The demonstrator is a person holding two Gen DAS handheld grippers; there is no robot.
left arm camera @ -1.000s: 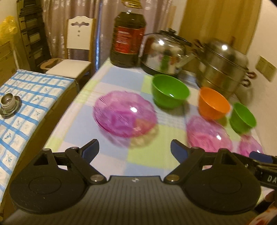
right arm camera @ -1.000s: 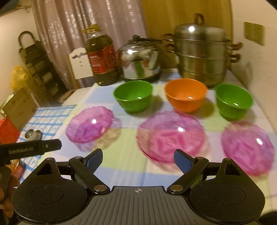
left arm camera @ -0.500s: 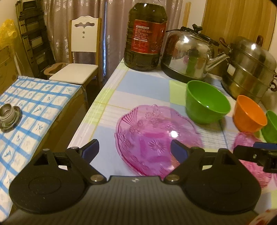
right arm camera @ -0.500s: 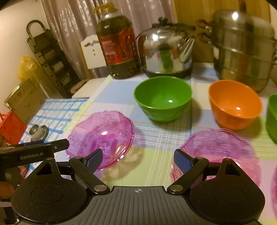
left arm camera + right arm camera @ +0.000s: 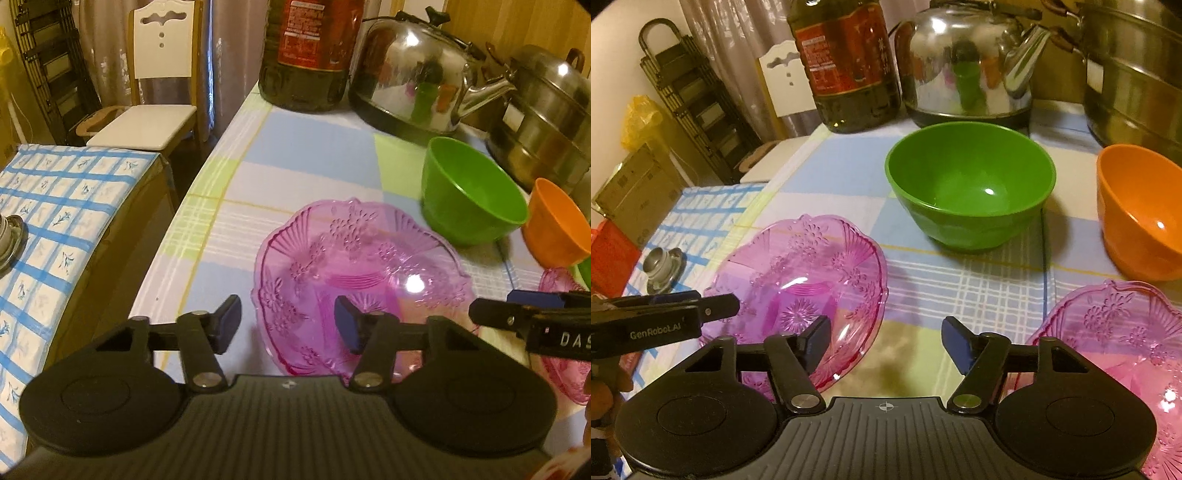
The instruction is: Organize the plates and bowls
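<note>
A pink glass plate (image 5: 362, 284) lies at the table's left end. My left gripper (image 5: 287, 326) straddles its left rim, one finger outside and one over the dish. Its jaws are closing and the pads are still clear of the glass. My right gripper (image 5: 886, 341) straddles the right rim of the same plate (image 5: 798, 280). Its jaws are also closing without touching. A second pink plate (image 5: 1108, 350) lies to the right. Behind the plates stand a green bowl (image 5: 971, 188) and an orange bowl (image 5: 1137, 214).
A big oil bottle (image 5: 306, 55), a steel kettle (image 5: 413, 74) and a stacked steamer pot (image 5: 543, 110) line the back of the checked tablecloth (image 5: 295, 155). Left of the table are a white chair (image 5: 155, 99) and a blue-checked surface (image 5: 55, 206) with a metal cup (image 5: 661, 264).
Both grippers have come forward and down to the left pink plate, one at each side of it. Their jaws have narrowed from wide open in the last half second.
</note>
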